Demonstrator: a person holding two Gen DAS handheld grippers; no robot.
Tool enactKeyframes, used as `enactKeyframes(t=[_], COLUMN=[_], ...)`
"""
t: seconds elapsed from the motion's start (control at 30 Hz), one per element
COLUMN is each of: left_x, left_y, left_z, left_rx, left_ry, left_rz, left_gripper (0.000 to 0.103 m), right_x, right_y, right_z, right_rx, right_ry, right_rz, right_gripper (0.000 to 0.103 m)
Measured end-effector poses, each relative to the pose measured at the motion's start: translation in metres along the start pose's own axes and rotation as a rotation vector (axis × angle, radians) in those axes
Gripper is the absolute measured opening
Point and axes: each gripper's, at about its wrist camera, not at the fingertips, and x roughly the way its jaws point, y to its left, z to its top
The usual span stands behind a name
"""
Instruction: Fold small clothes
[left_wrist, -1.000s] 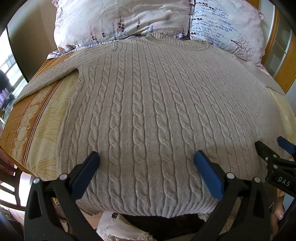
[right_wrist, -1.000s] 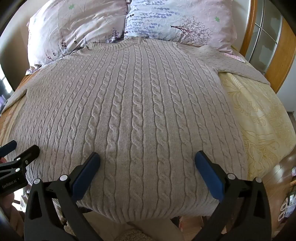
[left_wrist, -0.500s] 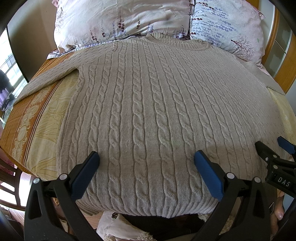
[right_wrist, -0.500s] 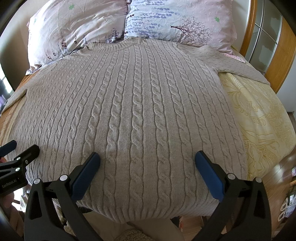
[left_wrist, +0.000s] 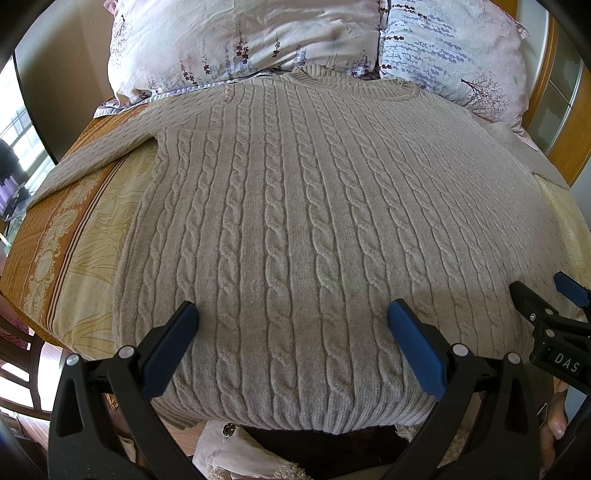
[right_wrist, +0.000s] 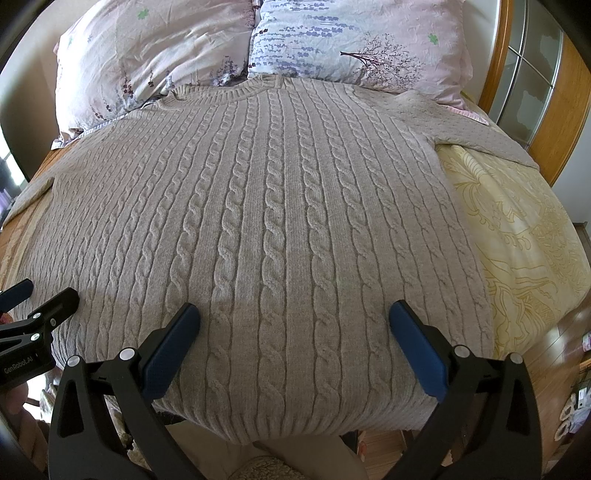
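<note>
A beige cable-knit sweater (left_wrist: 295, 221) lies flat and face up on the bed, collar toward the pillows, hem at the near edge; it also shows in the right wrist view (right_wrist: 266, 229). Its sleeves spread out to the left (left_wrist: 92, 162) and right (right_wrist: 465, 125). My left gripper (left_wrist: 291, 317) is open and empty above the hem, left of centre. My right gripper (right_wrist: 293, 317) is open and empty above the hem, right of centre. Each gripper's tips show at the edge of the other's view: the right one (left_wrist: 543, 295) and the left one (right_wrist: 37, 295).
Two floral pillows (left_wrist: 240, 40) (right_wrist: 354, 40) lean at the head of the bed. The yellow and orange patterned bedspread (left_wrist: 74, 236) (right_wrist: 517, 229) shows on both sides of the sweater. A wooden headboard frame (right_wrist: 554, 110) stands at the right. Wooden floor (right_wrist: 554, 339) lies below the right edge.
</note>
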Motion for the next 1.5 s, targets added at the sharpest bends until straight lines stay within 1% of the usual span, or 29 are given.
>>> enactKeyframes(t=[1.17, 1.5], left_x=[0.0000, 0.0011], left_y=[0.0000, -0.0043], left_z=[0.0000, 0.0002], left_rx=[0.001, 0.003], left_ry=[0.000, 0.016], left_rz=[0.000, 0.000], left_gripper=[0.101, 0.101], right_x=[-0.0008, -0.0009], right_y=[-0.0010, -0.0002], right_z=[0.0002, -0.0008], right_rx=[0.000, -0.001], right_ry=[-0.003, -0.003], right_rz=[0.000, 0.000], right_gripper=[0.102, 0.102])
